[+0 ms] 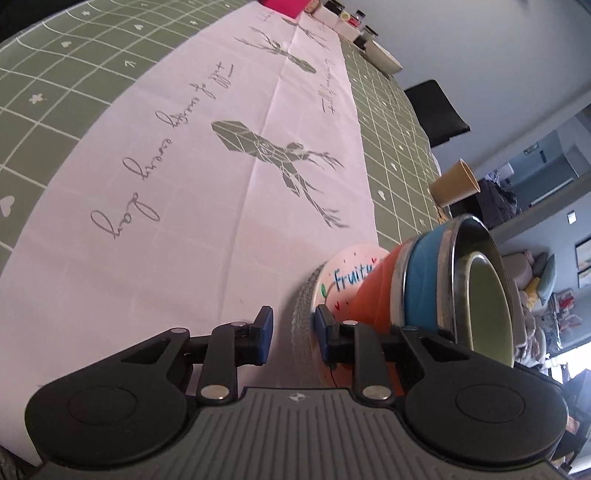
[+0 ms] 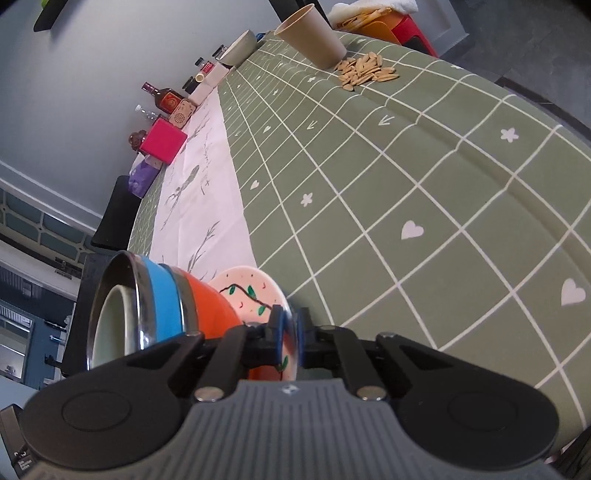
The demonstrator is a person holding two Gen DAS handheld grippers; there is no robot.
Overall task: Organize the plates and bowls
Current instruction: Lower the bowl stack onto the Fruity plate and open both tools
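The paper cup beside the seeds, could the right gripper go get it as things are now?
Probably not right now: the right gripper is shut on the plate rim under the stacked bowls; otherwise the tablecloth toward the paper cup looks clear.

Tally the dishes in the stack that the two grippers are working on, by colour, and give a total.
Pink painted plate: 1
Clear glass plate, under the pink one: 1
Orange bowl: 1
Blue bowl: 1
Pale green bowl, innermost: 1
Total: 5, as far as the nesting shows; a steel rim sits between the bowls and may belong to them.
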